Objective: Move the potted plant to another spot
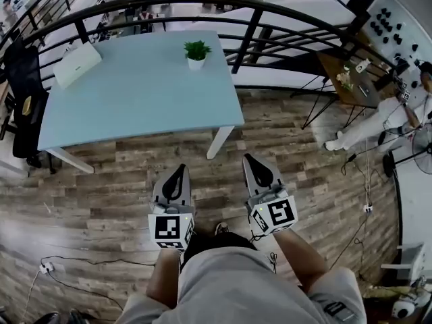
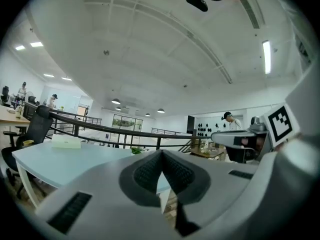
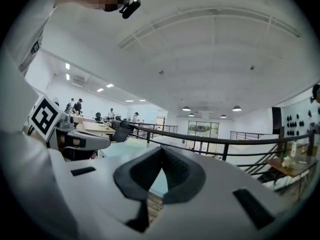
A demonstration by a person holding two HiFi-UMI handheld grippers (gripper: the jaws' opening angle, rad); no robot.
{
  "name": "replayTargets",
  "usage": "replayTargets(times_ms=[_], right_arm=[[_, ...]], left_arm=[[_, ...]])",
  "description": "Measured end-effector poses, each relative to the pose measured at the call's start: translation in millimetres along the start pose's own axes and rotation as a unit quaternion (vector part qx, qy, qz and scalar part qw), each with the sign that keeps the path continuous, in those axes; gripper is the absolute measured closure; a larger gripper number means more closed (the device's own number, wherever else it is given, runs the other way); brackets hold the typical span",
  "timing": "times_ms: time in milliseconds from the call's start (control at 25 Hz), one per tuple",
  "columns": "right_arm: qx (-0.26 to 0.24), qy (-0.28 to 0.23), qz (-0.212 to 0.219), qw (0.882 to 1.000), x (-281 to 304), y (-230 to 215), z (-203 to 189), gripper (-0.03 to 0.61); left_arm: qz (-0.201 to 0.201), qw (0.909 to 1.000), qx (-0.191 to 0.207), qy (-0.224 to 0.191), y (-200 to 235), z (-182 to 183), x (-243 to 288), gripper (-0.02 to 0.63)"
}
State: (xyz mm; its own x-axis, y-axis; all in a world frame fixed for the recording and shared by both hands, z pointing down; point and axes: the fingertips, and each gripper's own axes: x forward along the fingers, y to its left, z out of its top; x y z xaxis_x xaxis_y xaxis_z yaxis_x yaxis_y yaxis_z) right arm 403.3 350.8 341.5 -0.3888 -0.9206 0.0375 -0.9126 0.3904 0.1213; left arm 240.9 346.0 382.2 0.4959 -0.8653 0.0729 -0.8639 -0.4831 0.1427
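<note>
Left gripper [image 1: 180,168] and right gripper [image 1: 249,158] are held level above the floor [image 1: 101,181], short of the table [image 1: 135,106]; each pair of jaws is pressed together, tip to tip, and empty. The plant [image 1: 196,52] is stood on the table at 1 o'clock from its centre, well apart from both grippers. A box [image 1: 76,64] is laid at 10 o'clock.

Plant [image 1: 196,49] on table [image 1: 135,93], upright.
Small green leafy tuft in a white pot [image 1: 196,63]; stands alone near the table's far edge, right of centre, close to the black railing [image 1: 256,19]. In the left gripper view a green sliver low at centre is probably its leaves [image 2: 136,150]; pot not resolved there.
</note>
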Motion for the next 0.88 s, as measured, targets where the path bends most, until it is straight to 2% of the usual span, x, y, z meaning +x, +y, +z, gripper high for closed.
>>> replayTargets(times_ms=[240, 400, 560, 880], right_arm=[[0.003, 0.032, -0.002, 0.999, -14, 3, -27, 0.574], [0.004, 0.047, 0.013, 0.999, -1, 5, -39, 0.5], [0.009, 0.046, 0.027, 0.999, 27, -5, -47, 0.463], [0.012, 0.019, 0.061, 0.998, 113, -44, -50, 0.411]], left_arm=[[-0.017, 0.9994, -0.004, 0.03, -2, -22, -5, 0.601], [-0.023, 0.9988, -0.012, 0.042, -3, -30, 3, 0.601], [-0.02, 0.9985, -0.011, 0.05, 5, -31, 25, 0.601], [0.015, 0.9978, 0.01, 0.064, 48, -20, 93, 0.601]])
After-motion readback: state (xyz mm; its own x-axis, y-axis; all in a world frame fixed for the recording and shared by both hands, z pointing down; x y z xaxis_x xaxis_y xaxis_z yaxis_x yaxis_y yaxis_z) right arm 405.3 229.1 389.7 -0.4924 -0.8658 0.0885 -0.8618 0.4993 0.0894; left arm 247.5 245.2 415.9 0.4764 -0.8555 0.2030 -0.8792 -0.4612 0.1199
